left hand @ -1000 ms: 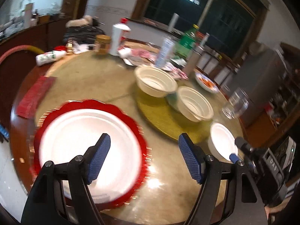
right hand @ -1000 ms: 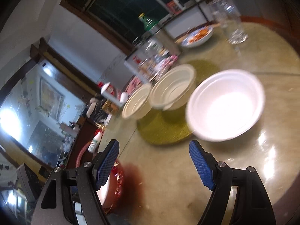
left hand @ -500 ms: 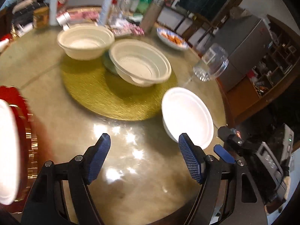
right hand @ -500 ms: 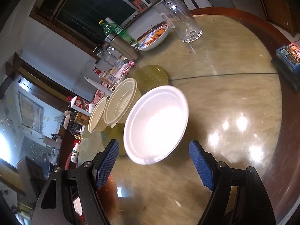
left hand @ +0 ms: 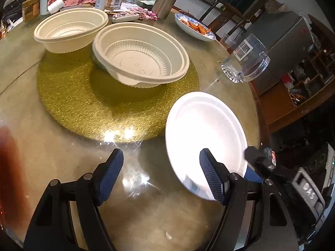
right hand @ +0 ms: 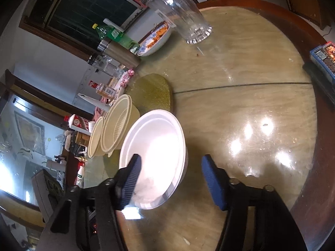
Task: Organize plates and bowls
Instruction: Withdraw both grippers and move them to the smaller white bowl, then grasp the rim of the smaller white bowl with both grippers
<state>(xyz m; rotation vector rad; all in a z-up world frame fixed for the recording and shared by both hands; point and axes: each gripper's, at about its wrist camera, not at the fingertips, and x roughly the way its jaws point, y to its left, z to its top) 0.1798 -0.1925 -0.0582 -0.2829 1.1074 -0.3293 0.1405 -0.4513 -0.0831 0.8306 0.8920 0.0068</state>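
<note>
Left wrist view: the left claw [left hand: 161,173] is spread wide and empty above a glossy round bench [left hand: 69,156]. A white foam bowl [left hand: 205,138] sits on the bench at the claw's right side, and its near rim passes behind the right finger pad [left hand: 211,177]. Beyond it lies a round gold glitter mat [left hand: 83,102] carrying two cream plastic bowls: the nearer cream bowl [left hand: 142,54] sits tilted, and the farther cream bowl [left hand: 71,31] stands just beside it to the left. A clear glass mug [left hand: 247,62] stands to the right of the mat, and a blue-rimmed dish of orange food [left hand: 194,26] lies farther back among bottles.

Right wrist view: the right claw [right hand: 170,183] is also wide open and grips nothing. The white foam bowl [right hand: 155,156] lies toward the claw's left side. Its left finger pad [right hand: 132,179] overlaps the bowl's inside, while its right pad is apart from the bowl, over bare bench [right hand: 251,104]. The two cream bowls show behind the white one.
</note>
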